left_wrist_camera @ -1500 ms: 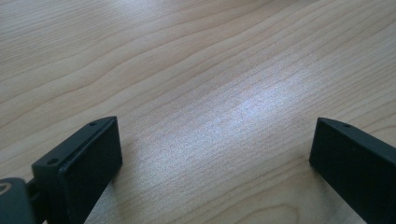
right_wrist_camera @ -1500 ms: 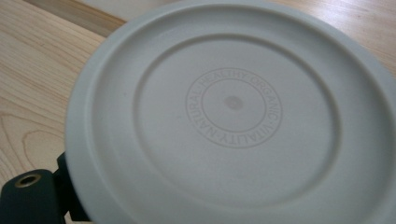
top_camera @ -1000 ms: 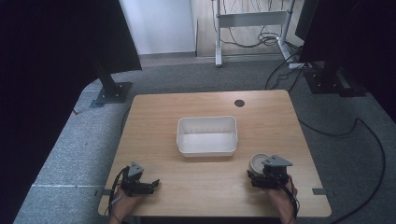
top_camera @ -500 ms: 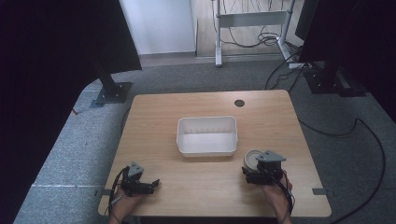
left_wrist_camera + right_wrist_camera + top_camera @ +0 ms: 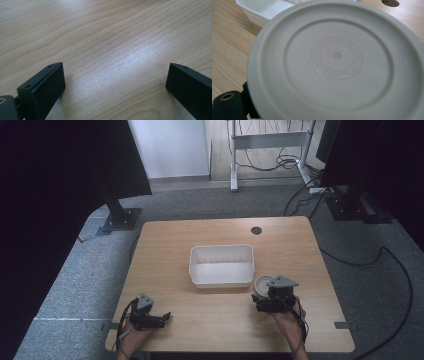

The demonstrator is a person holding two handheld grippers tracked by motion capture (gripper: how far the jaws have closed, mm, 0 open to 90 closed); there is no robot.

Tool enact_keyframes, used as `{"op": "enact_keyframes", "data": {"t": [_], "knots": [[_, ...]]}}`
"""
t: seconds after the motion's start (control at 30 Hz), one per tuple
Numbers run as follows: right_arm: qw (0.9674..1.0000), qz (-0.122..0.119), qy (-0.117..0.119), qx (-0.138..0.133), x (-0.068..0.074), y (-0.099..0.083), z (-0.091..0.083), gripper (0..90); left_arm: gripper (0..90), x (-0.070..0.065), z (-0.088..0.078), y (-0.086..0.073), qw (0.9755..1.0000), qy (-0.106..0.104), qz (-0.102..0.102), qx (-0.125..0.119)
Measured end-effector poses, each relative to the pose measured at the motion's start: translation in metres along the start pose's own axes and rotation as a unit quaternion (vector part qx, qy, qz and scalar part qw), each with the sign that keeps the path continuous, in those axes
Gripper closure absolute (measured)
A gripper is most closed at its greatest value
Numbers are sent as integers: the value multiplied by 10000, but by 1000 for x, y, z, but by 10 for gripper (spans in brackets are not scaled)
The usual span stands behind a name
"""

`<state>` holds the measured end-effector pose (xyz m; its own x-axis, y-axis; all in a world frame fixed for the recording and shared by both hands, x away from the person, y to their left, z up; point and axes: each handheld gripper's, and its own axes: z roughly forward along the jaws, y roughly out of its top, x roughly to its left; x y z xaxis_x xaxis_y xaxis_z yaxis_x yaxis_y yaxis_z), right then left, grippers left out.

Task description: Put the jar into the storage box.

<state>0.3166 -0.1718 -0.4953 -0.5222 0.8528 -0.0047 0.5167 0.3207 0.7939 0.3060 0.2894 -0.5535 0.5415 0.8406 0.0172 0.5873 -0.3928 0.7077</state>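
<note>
One round beige lid (image 5: 334,62), embossed ring text, gripped by right tongs (image 5: 272,301); left tongs (image 5: 159,317) wide apart, empty.

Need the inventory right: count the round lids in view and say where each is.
1. The lid sits between the jaws of the right hand-held gripper, beside the white tray. Others could be hidden beneath it.

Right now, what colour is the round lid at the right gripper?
Pale grey-beige, with embossed ring lettering; the round lid shows best in the right gripper view.
</note>
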Motion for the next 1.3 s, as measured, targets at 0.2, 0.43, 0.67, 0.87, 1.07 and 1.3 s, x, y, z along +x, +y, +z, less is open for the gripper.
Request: {"op": "enact_keyframes", "data": {"t": [0.2, 0.43, 0.67, 0.87, 1.07, 1.3], "knots": [[10000, -26, 49, 3, 3, 5, 6, 94, 20, 0, 0, 0, 10000, 1, -1, -5], [9999, -61, 105, -25, 6, 12, 9, 94, 20, 0, 0, 0, 10000, 0, -1, -5], [9997, -145, 170, -60, 12, 23, 14, 94, 20, 0, 0, 0, 10000, -1, -3, -3], [9995, -234, 226, -43, 18, 32, 20, 94, 20, 0, 0, 0, 10000, -2, -3, -2], [9992, -225, 321, -70, 23, 40, 27, 94, 19, 0, 0, 0, 10000, -1, 0, 0], [9988, -244, 415, -66, 29, 50, 37, 94, 19, 0, 0, 0, 10000, -1, 8, 8]]}}
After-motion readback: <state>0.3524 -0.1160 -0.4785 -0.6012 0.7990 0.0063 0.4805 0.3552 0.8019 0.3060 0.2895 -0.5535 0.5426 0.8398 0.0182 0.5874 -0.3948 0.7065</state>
